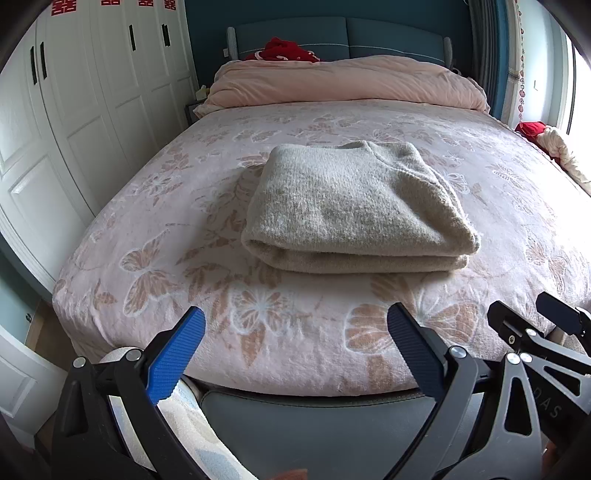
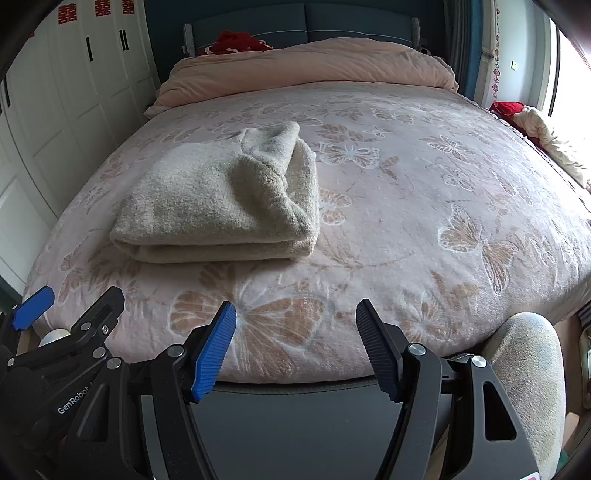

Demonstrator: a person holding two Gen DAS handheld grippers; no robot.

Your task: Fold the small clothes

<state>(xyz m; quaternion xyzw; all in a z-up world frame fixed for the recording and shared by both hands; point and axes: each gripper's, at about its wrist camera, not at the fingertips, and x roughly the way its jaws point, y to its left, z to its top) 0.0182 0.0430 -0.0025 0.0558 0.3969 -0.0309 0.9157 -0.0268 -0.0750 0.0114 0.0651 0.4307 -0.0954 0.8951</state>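
Note:
A beige knitted sweater [image 1: 354, 210] lies folded into a thick rectangle on the pink butterfly-patterned bedspread [image 1: 155, 236]. It also shows in the right wrist view [image 2: 218, 206], left of centre. My left gripper [image 1: 295, 321] is open and empty, held back over the bed's near edge, short of the sweater. My right gripper [image 2: 295, 314] is open and empty, at the near edge, to the right of the sweater. The right gripper's fingers [image 1: 517, 317] show at the lower right of the left wrist view. The left gripper's blue pad [image 2: 33, 306] shows at the lower left of the right wrist view.
A rolled pink duvet [image 1: 343, 81] lies at the head of the bed under a blue headboard [image 1: 332, 33]. White wardrobe doors [image 1: 74, 92] stand on the left. Red and cream cloths [image 1: 546, 140] lie by the window on the right. The person's knee [image 2: 524, 369] is at lower right.

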